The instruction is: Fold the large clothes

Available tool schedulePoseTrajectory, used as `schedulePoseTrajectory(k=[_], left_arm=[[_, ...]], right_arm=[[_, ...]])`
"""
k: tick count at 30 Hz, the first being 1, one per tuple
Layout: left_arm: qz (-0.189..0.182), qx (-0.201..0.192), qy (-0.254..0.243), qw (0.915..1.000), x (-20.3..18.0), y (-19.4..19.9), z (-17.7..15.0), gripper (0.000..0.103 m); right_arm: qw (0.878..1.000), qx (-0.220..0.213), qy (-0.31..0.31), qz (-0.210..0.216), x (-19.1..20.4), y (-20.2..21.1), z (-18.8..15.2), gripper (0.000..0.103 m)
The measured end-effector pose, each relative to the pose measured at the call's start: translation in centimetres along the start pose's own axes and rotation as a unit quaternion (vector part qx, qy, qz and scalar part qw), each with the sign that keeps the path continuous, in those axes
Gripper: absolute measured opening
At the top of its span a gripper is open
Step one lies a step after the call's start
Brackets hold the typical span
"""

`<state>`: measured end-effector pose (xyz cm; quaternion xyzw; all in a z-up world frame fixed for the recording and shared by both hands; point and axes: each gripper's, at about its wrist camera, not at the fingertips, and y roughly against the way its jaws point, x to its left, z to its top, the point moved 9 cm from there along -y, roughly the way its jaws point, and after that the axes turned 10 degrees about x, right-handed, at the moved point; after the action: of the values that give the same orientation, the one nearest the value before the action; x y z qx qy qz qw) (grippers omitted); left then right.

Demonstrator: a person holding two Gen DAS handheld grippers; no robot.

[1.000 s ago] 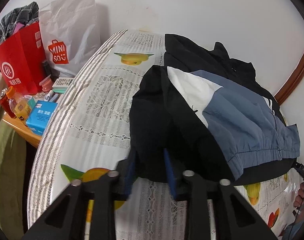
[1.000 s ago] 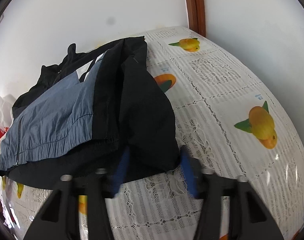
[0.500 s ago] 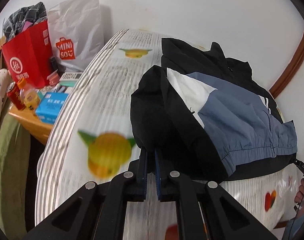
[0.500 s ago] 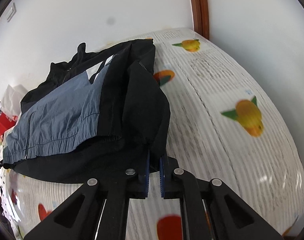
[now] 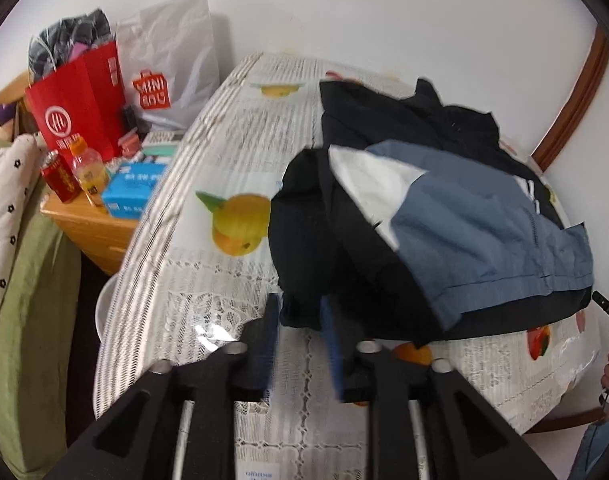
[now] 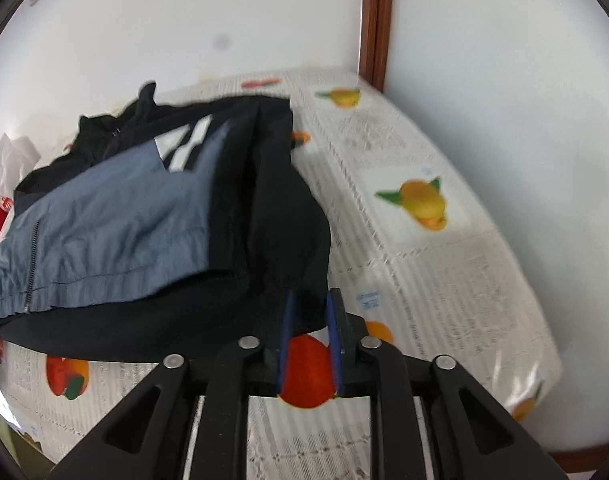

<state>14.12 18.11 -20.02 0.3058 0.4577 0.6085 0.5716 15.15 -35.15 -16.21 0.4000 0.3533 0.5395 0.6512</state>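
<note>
A black, blue and white jacket (image 5: 444, 216) lies folded in on itself on the fruit-print tablecloth (image 5: 208, 280); it also shows in the right wrist view (image 6: 116, 228). My left gripper (image 5: 300, 312) is open, its blue pads either side of the black sleeve cuff at the jacket's near left corner. My right gripper (image 6: 309, 312) is open a little, its pads at the black cuff on the jacket's near right corner, with the cloth's edge between them.
The table (image 6: 444, 272) stands in a corner with white walls and a brown door frame (image 6: 376, 20). Left of it, a wooden side table (image 5: 84, 220) holds a red bag (image 5: 80, 100), a white bag (image 5: 168, 56), bottles and a blue box. A green cushion (image 5: 32, 320) is at far left.
Both grippers closed on the jacket's near cuffs half a second ago and have now opened again. Both have drawn back a little toward the table's front edge.
</note>
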Motion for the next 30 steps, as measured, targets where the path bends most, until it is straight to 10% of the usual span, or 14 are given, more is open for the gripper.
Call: schedulePoseTrajectory(k=[2, 11, 24, 30], left_arm=[[-0.006, -0.017, -0.008, 0.9998, -0.7, 1.0, 0.3, 0.044], [-0.107, -0.001, -0.026, 0.9939, -6.3, -0.3, 1.3, 0.046], [-0.106, 0.042, -0.013, 0.9934, -7.3, -4.7, 1.4, 0.046], [-0.099, 0.008, -0.024, 0.9947, -7.5, -3.3, 2.2, 0.012]], right_arm=[[1.000, -0.019, 0.007, -0.008, 0.4, 1.6, 0.5, 0.040], [0.998, -0.041, 0.041, 0.034, 5.5, 2.8, 1.7, 0.043], [0.999, -0.023, 0.028, 0.015, 6.9, -1.1, 3.3, 0.040], [0.998, -0.033, 0.051, 0.007, 8.1, -1.2, 3.4, 0.013]])
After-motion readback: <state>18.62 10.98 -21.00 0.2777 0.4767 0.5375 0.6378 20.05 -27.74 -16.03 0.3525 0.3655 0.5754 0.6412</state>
